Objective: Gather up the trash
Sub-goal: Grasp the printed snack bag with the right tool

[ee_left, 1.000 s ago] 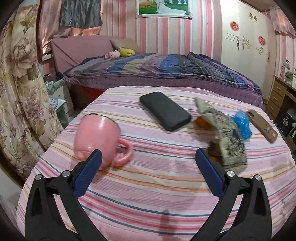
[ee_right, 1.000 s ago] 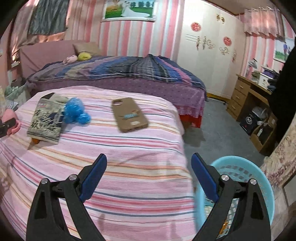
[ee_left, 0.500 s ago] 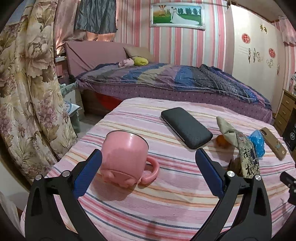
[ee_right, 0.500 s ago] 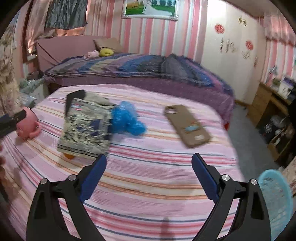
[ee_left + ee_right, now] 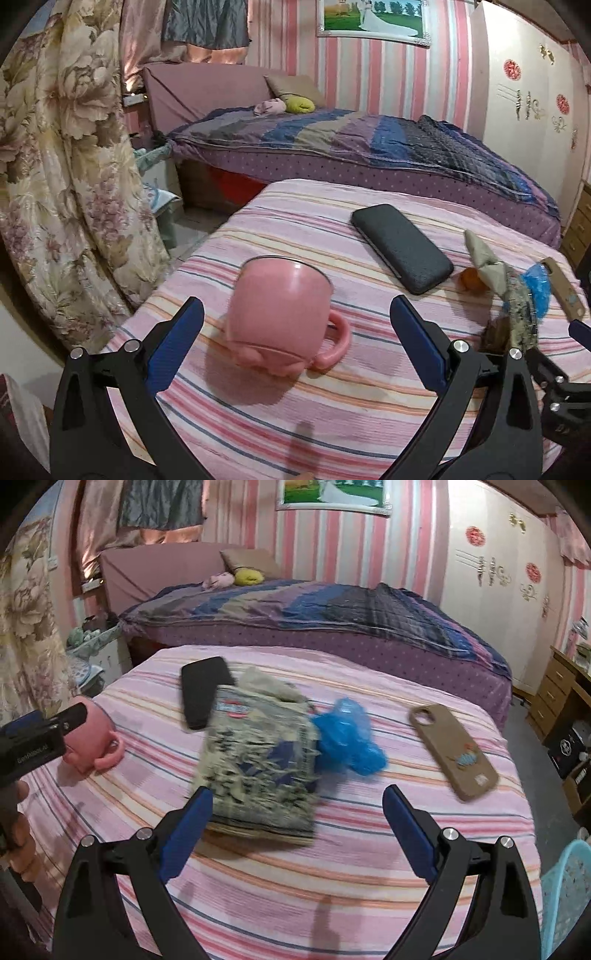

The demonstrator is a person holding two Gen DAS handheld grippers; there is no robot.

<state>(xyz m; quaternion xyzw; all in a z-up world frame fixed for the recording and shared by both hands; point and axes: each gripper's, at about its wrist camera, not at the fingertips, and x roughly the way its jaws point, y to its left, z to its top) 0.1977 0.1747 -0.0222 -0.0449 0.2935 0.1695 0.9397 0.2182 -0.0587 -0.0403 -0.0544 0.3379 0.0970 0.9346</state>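
A printed snack bag (image 5: pixel 260 771) lies on the pink striped table (image 5: pixel 332 878), with a crumpled blue plastic bag (image 5: pixel 347 738) touching its right side. My right gripper (image 5: pixel 295 823) is open and empty, just in front of the snack bag. In the left wrist view the snack bag (image 5: pixel 517 306) and blue bag (image 5: pixel 537 291) sit at the far right, with an orange piece (image 5: pixel 471 280) beside them. My left gripper (image 5: pixel 295 332) is open and empty, with a pink mug (image 5: pixel 280 310) between its fingers' line of sight.
A black case (image 5: pixel 400 247) lies behind the mug; it also shows in the right wrist view (image 5: pixel 201 696). A tan phone case (image 5: pixel 454 751) lies at the table's right. A light blue basket (image 5: pixel 565 897) stands on the floor at right. A bed (image 5: pixel 369 147) lies behind, curtains at left.
Both views swung left. The right gripper came closer to the snack bag, and the basket slid to the frame's right edge. The left gripper now faces the pink mug, closer than before.
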